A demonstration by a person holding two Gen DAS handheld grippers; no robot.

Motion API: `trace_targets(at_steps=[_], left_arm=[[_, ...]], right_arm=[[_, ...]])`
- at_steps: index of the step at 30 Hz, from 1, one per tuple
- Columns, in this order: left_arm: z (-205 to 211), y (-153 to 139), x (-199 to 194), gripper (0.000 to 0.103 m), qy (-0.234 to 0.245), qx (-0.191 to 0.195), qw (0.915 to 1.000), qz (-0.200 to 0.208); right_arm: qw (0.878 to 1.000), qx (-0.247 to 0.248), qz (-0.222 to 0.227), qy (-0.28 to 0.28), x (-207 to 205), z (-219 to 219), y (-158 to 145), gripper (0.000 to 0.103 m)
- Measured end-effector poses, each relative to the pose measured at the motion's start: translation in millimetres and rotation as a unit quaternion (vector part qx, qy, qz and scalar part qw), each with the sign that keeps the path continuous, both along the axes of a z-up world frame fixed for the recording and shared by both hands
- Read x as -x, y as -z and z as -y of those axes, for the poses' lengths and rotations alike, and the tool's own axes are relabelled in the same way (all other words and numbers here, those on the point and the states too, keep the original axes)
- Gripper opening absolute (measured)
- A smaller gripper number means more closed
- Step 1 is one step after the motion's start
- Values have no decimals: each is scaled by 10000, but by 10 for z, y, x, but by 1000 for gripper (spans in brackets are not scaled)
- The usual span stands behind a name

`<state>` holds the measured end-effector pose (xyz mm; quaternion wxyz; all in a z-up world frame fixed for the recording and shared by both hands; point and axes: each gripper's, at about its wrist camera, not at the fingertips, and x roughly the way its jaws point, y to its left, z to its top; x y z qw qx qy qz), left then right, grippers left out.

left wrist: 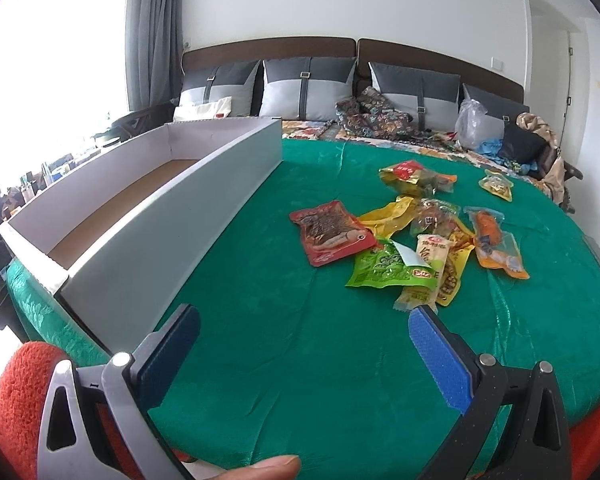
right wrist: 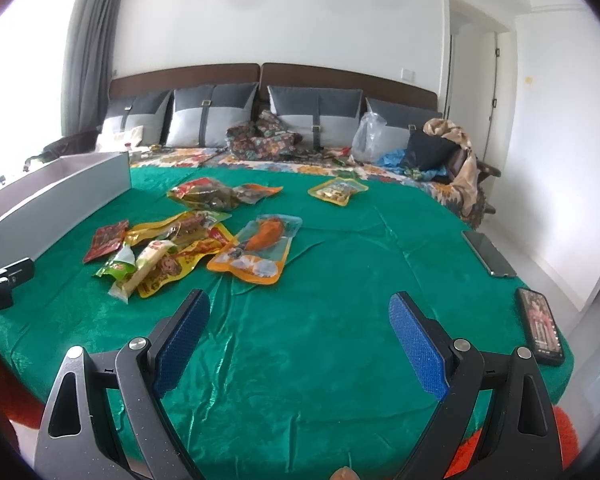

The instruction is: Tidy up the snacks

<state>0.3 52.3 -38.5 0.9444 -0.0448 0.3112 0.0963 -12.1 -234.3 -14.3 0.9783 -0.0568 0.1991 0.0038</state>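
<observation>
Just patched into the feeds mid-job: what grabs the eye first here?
The bright green cloth covering the bed dominates both views, with a loose pile of snack packets scattered left of centre on it. A long white cardboard box with an empty brown floor sits along the left edge. Both the left gripper and right gripper hover with jaws wide open, holding nothing, and two phones lie at the right edge.

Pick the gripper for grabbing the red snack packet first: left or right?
Left. The left hand-held gripper is open, with the red packet just ahead and the box beside it. The right hand-held gripper, also open, sees that packet far off to its left.
</observation>
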Motion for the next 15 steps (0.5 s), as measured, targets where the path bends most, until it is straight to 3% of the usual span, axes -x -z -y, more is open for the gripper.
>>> trace_targets(at_steps=[15], left_arm=[[98,-62,55,103,275,-135,9995,119]], right_arm=[[9999,5,4,107,-10,8,2,93]])
